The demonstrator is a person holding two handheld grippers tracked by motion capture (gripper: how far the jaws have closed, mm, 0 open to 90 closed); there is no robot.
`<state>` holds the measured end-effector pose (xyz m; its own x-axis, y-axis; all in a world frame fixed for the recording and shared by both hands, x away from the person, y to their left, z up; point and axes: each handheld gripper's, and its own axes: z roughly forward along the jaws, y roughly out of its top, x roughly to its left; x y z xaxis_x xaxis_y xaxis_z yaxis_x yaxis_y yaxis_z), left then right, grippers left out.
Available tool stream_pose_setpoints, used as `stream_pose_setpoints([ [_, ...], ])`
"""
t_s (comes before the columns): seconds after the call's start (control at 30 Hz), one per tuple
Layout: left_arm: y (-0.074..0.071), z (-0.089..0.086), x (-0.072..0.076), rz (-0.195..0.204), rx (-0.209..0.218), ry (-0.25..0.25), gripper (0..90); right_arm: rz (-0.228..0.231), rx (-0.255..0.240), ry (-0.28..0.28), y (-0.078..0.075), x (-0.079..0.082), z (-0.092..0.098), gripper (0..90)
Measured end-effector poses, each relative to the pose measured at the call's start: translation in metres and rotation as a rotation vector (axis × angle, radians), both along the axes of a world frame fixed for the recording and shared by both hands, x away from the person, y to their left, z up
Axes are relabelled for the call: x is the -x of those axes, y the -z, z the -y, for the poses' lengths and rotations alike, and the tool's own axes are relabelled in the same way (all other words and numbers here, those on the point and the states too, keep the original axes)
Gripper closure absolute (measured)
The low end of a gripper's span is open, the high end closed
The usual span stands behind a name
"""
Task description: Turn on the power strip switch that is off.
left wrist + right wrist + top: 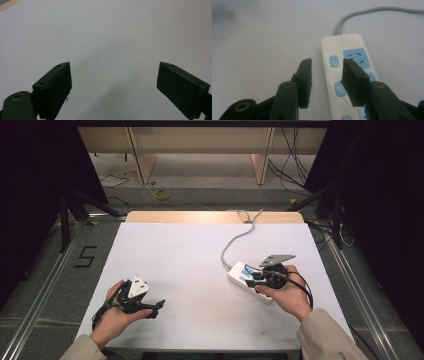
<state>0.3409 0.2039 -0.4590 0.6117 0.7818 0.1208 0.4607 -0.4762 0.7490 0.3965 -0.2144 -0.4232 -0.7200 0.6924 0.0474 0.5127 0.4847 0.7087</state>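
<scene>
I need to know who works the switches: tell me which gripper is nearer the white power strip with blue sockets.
Right. The right gripper hangs directly over the white power strip; the left gripper sits far across the table.

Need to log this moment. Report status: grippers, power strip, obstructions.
Left gripper open, empty, over bare table. Right gripper open, jaws over the power strip, one above its blue switches. Strip flat, cord trailing away. Nothing in the way.

high view overlooks table (200,270); gripper views skim it closely.
</scene>
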Motion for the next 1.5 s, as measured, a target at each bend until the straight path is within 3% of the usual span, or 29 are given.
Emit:
stream_pose_setpoints([
  [0.53, -0.001, 0.001, 0.002, 0.002, 0.004, 0.005, 12.2, 0.029, -0.043, -0.021, 0.005, 0.013, 0.015, 52.1],
  [1.17, -0.001, 0.0, 0.002, 0.002, 0.003, 0.005, 12.2, 0.072, -0.093, 0.004, 0.014, 0.032, 0.044, 36.1],
  [1.5, -0.001, 0.001, 0.002, 0.005, 0.002, 0.008, 12.2, 0.104, -0.127, 0.02, 0.019, 0.045, 0.06, 33.6],
])
